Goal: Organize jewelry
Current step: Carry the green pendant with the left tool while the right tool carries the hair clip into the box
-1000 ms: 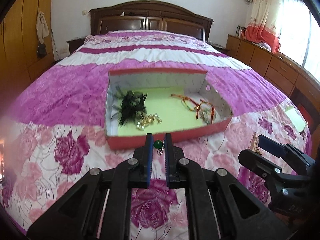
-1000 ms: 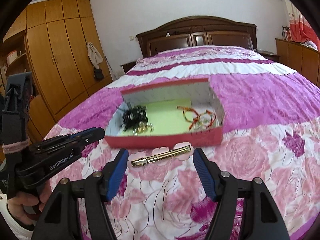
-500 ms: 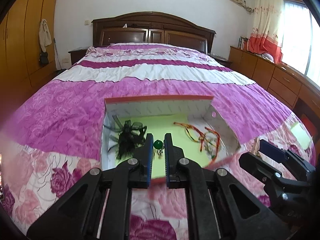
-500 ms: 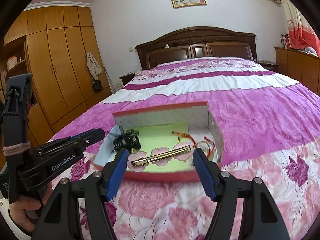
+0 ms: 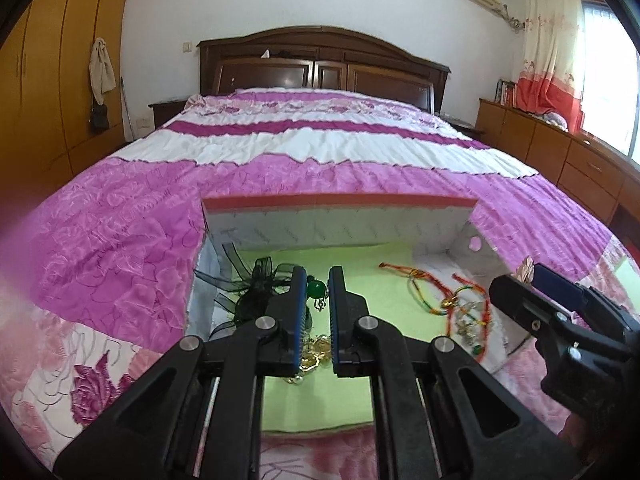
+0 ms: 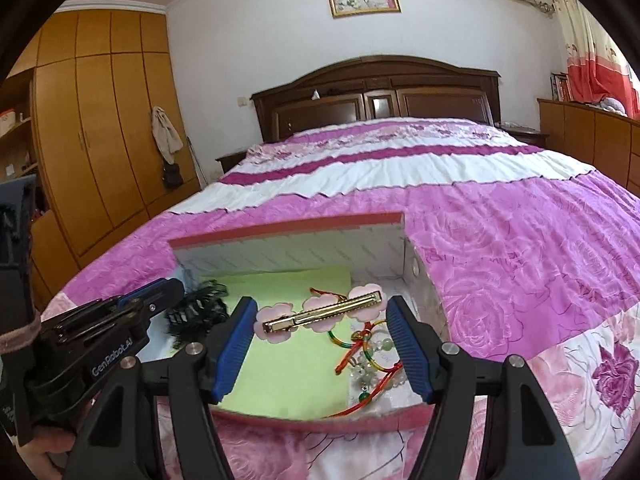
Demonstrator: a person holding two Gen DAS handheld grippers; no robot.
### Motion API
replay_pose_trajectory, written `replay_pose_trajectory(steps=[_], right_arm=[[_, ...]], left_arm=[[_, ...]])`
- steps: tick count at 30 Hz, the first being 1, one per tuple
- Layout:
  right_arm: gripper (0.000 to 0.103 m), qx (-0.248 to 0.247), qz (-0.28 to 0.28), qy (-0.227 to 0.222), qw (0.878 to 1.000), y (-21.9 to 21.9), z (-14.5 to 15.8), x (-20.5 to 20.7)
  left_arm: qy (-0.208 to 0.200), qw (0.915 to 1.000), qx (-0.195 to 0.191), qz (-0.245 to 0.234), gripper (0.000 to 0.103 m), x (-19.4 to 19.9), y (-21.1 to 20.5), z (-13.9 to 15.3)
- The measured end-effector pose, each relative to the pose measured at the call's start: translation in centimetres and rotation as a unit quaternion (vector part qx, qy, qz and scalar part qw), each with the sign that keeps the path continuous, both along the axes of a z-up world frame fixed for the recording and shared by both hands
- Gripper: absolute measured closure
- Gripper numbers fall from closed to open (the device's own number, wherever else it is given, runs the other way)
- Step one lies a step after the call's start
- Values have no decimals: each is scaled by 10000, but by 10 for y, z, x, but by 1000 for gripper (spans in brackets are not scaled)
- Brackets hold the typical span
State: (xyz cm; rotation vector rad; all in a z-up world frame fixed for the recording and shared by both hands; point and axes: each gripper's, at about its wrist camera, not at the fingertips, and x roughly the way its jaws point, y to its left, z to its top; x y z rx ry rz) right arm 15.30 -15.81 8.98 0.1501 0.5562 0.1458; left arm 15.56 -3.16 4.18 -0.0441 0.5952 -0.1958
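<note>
Fingers of the left gripper [image 5: 316, 284] pinch a green bead pendant [image 5: 315, 290] over the box [image 5: 340, 204]; the right gripper [image 6: 320, 316] clamps a pink flower hair clip [image 6: 320, 315] endwise above its green lining [image 6: 288, 364].

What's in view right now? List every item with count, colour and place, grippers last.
box: 1, red outside, white walls, green liner, on the bed
black mesh bow: 1, box's left side
gold jewelry: small pile, under the left gripper
braided cords: tangle, red, green and yellow, box's right side
bead earring: 1, green, in the left gripper
hair clip: 1, gold with pink flowers, in the right gripper
bedspread: 1, magenta and white
left gripper: shut on the earring, over the box
right gripper: clamping the clip's ends, over the box
</note>
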Motion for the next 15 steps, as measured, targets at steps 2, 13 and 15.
replay_pose_trajectory(steps=[2,13,15], right_arm=[[34,-30,-18,110,9999,0,-8,7],[34,-278,-72,542,9981,6,-35,22],[34,-383,-63,569,9976,9,-37,22]], left_arm=[[109,9999,11,8,101,6,1,-8],[724,9973,-62,-50,100,21,-1,-37],[779,9969,-68,-40,100,22,-1,-41]])
